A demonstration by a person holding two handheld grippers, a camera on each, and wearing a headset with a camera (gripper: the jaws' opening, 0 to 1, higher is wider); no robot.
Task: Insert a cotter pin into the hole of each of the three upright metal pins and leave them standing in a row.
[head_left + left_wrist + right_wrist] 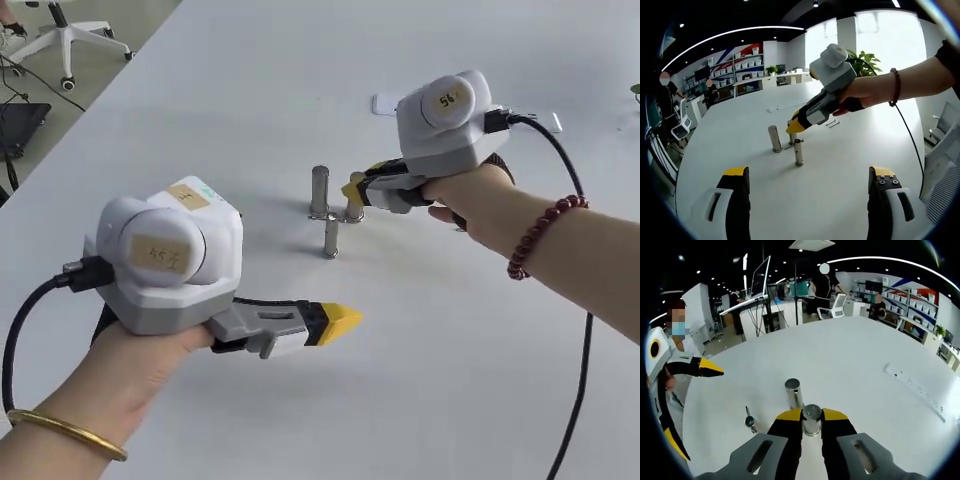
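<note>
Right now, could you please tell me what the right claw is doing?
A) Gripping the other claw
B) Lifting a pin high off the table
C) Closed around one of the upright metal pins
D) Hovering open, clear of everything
C: in the right gripper view the right claw has its yellow tips pressed against both sides of an upright metal pin.

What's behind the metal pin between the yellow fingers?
Another upright metal pin stands just behind the gripped pin, seen from the right gripper view. Its base is hidden by the gripped pin and the fingers of the right gripper.
</note>
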